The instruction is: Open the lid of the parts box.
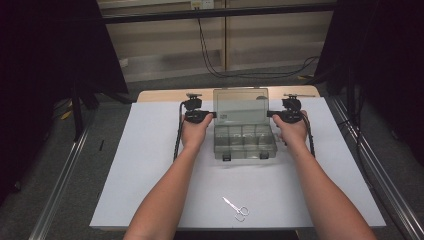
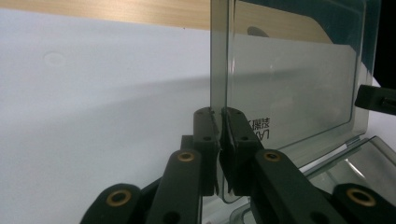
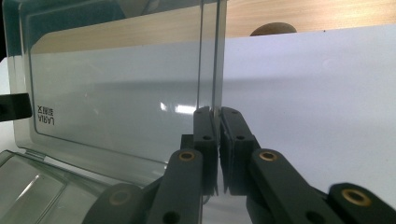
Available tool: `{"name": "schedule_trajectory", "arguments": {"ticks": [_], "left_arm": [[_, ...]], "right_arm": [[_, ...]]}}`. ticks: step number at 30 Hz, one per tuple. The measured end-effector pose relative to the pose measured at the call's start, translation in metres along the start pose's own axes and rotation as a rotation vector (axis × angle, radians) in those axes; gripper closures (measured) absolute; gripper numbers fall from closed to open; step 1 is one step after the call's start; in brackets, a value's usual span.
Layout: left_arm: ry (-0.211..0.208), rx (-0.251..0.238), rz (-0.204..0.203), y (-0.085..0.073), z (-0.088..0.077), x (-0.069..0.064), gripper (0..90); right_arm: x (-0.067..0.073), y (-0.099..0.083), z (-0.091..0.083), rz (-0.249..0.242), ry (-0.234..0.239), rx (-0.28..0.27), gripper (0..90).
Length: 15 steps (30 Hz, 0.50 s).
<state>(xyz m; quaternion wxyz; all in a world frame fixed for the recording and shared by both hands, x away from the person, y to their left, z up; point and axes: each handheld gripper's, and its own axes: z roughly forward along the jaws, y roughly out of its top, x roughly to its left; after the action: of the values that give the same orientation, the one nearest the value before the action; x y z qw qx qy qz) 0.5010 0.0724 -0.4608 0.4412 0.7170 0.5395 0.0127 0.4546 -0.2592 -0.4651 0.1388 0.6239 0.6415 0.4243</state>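
Box lid held upright by both tongs

The lid (image 1: 240, 104) of the box (image 1: 244, 141) (mid-surface, on white sheet (image 1: 150, 170)) is pinched at its side edges by the closed left tongs (image 2: 219, 122) and right tongs (image 3: 215, 119); opening is judged done, compartments look empty, scissors (image 1: 237, 208) lie untouched.

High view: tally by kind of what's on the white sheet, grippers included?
Clear plastic box, lid up: 1
Scissors: 1
Grippers: 2, left gripper and right gripper, each clamped on a side edge of the lid
Total: 4
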Motion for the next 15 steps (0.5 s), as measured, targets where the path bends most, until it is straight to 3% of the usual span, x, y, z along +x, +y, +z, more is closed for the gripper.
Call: {"name": "schedule_trajectory", "arguments": {"ticks": [7, 9, 11, 15], "left_arm": [[-0.014, 0.011, -0.032, -0.0010, 0.0026, 0.0039, 83.6], [0.002, 0.013, -0.035, -0.0017, 0.0046, 0.0040, 83.4], [0.022, 0.030, -0.010, -0.0027, 0.0065, 0.0039, 83.0], [0.026, 0.043, -0.009, -0.0048, 0.0093, 0.0069, 84.1]], "right_arm": [[-0.0011, -0.0006, 0.0019, 0.001, -0.005, 0.005, 86.0], [-0.0020, -0.0011, 0.0028, -0.001, -0.008, 0.012, 85.9], [-0.0028, -0.0020, 0.0047, -0.009, -0.005, 0.019, 85.7], [-0.0050, -0.0053, 0.0082, -0.005, -0.008, 0.043, 86.2]]}}
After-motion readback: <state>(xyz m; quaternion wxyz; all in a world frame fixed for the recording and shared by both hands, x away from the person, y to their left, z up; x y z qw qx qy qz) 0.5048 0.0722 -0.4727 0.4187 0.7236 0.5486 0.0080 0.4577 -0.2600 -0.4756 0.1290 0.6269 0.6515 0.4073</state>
